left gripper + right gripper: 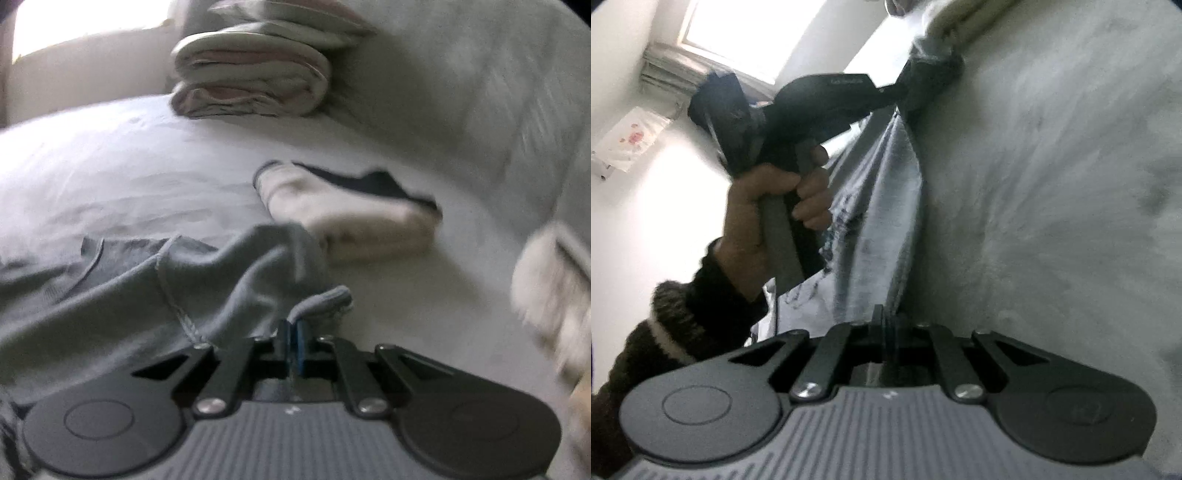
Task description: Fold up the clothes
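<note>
My left gripper [293, 326] is shut on an edge of a grey garment [129, 291] that drapes to the left over the white bed sheet [110, 166]. My right gripper [886, 321] is shut on the same grey garment [875, 206], which hangs stretched between the two grippers. The left gripper [932, 70], held by a hand, shows in the right wrist view pinching the cloth's far end. A folded white and black garment [351, 218] lies just beyond the left gripper.
A stack of folded bedding [255, 74] sits at the far side of the bed. A grey fuzzy blanket [461, 92] fills the right; it also shows in the right wrist view [1071, 184]. A blurred white fluffy item [550, 280] is at the right edge. A window [746, 33] is behind.
</note>
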### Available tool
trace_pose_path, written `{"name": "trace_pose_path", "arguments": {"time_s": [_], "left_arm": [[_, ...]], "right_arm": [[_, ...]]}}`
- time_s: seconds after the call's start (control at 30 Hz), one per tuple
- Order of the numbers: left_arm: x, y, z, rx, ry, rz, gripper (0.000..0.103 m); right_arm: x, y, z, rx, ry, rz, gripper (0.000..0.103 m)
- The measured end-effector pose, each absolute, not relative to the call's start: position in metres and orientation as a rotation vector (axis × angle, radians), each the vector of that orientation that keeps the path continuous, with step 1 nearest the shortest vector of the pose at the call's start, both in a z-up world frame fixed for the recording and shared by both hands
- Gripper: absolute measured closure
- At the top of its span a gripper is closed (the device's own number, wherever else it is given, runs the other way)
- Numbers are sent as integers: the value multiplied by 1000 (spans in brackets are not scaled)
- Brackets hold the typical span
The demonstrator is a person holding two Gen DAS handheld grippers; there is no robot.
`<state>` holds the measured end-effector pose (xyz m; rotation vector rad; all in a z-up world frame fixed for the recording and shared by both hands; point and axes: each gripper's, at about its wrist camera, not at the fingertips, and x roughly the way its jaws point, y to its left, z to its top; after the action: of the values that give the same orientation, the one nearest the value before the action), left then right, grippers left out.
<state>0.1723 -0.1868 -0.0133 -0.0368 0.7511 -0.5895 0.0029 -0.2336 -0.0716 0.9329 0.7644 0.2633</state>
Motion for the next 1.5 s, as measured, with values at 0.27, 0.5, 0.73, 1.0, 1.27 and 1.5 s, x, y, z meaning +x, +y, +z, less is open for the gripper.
{"name": "trace_pose_path", "arguments": {"time_s": [0.27, 0.5, 0.73, 1.0, 1.27, 1.5], "left_arm": [[179, -194, -42, -166, 839, -575, 100], [177, -196, -53, -188, 868, -542, 94], [143, -138, -19, -253, 816, -527, 65], [89, -34, -4, -270, 787, -390, 64], [19, 81, 4, -262, 756, -201, 61], [-36, 178, -2, -294, 819, -60, 59]], "right_arm": [[-18, -220, -66, 855, 791, 188, 98], [-17, -220, -61, 819, 789, 160, 88], [-19, -245, -66, 889, 723, 121, 72], [-18, -233, -67, 843, 692, 103, 65], [-22, -223, -73, 784, 727, 99, 64], [-25, -237, -75, 911, 804, 55, 64]]}}
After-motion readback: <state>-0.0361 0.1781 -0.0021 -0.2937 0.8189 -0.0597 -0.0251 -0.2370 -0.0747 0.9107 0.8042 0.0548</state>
